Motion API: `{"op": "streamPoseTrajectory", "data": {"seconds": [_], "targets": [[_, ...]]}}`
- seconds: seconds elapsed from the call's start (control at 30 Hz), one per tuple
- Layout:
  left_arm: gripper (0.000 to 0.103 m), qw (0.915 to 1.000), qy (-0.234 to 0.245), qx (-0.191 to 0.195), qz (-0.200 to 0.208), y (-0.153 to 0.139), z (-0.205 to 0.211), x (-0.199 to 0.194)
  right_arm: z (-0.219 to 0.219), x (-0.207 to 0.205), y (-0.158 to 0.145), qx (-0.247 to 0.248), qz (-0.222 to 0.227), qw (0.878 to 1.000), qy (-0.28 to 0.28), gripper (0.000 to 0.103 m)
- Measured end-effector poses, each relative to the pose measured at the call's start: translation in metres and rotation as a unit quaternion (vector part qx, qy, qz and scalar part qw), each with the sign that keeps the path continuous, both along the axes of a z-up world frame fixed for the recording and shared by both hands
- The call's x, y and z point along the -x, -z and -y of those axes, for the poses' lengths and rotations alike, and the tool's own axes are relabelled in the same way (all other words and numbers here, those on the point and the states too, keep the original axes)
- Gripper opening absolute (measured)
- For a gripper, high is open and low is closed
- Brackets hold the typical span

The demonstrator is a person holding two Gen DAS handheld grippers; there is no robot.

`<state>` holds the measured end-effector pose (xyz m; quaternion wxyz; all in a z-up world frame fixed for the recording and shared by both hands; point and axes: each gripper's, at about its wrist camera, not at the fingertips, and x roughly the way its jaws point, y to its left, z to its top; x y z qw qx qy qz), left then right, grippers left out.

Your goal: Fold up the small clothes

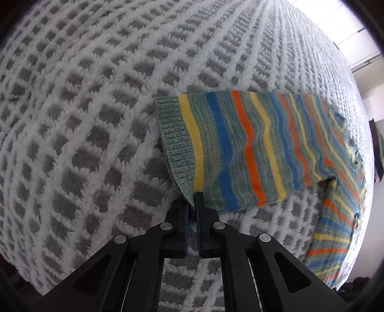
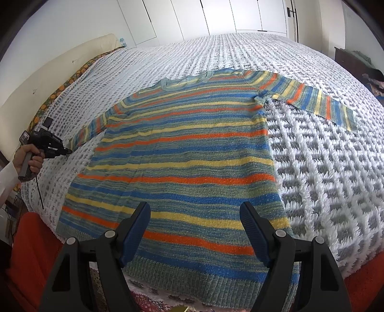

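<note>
A striped knit sweater (image 2: pixel 187 153) in green, blue, yellow and orange lies flat on a white and grey waffle-knit blanket (image 2: pixel 324 172). Its right sleeve (image 2: pixel 319 98) stretches out to the right. My left gripper (image 1: pixel 193 199) is shut on the ribbed cuff of the left sleeve (image 1: pixel 230 146). In the right wrist view the left gripper (image 2: pixel 68 150) shows at the far left, held in a hand at the sleeve's end. My right gripper (image 2: pixel 195 211) is open and empty, hovering above the sweater's lower hem.
The blanket covers a bed with a cream headboard (image 2: pixel 48 72) at the left and white wardrobe doors (image 2: pixel 216 16) behind. An orange cloth (image 2: pixel 33 249) hangs at the bed's near edge. Dark furniture (image 2: pixel 352 62) stands at the far right.
</note>
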<state>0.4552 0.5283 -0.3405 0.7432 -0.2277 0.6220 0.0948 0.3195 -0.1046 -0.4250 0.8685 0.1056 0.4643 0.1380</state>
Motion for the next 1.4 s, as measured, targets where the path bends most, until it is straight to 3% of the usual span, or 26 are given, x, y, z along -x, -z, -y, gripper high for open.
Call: {"op": "streamPoseTrajectory", "data": {"seconds": [0.03,0.1,0.13,0.17,0.23,0.43,0.47,0.53,0.6,0.7,0.83,0.97,1.03,1.2,1.4], "targets": [[0.013,1.0000,0.001,-0.003,0.003,0.001,0.004,-0.002,-0.001,0.000,0.000,0.000,-0.002,1.000,0.000,0.076],[0.037,0.9996,0.003,-0.024,0.016,-0.005,0.020,-0.007,-0.001,0.002,-0.004,0.002,0.006,1.000,0.000,0.076],[0.060,0.9987,0.005,-0.043,0.026,-0.011,0.027,-0.003,-0.001,0.004,-0.007,0.004,0.012,1.000,0.002,0.076],[0.069,0.9965,0.007,-0.070,0.045,-0.023,0.034,0.005,0.000,0.005,-0.011,0.006,0.019,1.000,0.006,0.076],[0.075,0.9912,0.010,-0.102,0.083,-0.041,0.052,0.021,0.005,0.006,-0.015,0.008,0.027,0.999,0.016,0.076],[0.095,0.9688,0.029,-0.139,0.203,-0.108,0.128,0.112,0.025,0.006,-0.028,0.039,0.050,0.995,0.077,0.088],[0.096,0.9648,0.037,-0.140,0.219,-0.132,0.132,0.141,0.029,0.006,-0.031,0.047,0.056,0.993,0.088,0.090],[0.096,0.9607,0.045,-0.135,0.238,-0.132,0.158,0.153,0.036,0.009,-0.038,0.054,0.067,0.991,0.103,0.090],[0.097,0.9588,0.059,-0.118,0.251,-0.119,0.186,0.160,0.039,0.013,-0.042,0.059,0.075,0.990,0.107,0.090],[0.097,0.9592,0.112,-0.107,0.236,-0.082,0.228,0.157,0.034,0.018,-0.044,0.064,0.080,0.990,0.094,0.090],[0.097,0.9498,0.185,-0.131,0.215,-0.038,0.260,0.139,0.016,0.013,-0.042,0.072,0.081,0.993,0.044,0.090],[0.097,0.9465,0.204,-0.153,0.198,-0.001,0.260,0.117,-0.002,0.000,-0.030,0.081,0.073,0.994,0.010,0.090],[0.097,0.9498,0.199,-0.150,0.189,0.017,0.257,0.114,-0.009,-0.005,-0.015,0.080,0.059,0.995,0.001,0.090],[0.101,0.9594,0.178,-0.110,0.189,0.038,0.243,0.109,-0.015,-0.017,0.049,0.059,-0.054,0.996,-0.028,0.091],[0.103,0.9566,0.195,-0.115,0.183,0.045,0.253,0.105,-0.016,-0.017,0.057,0.037,-0.050,0.997,-0.036,0.103]]}}
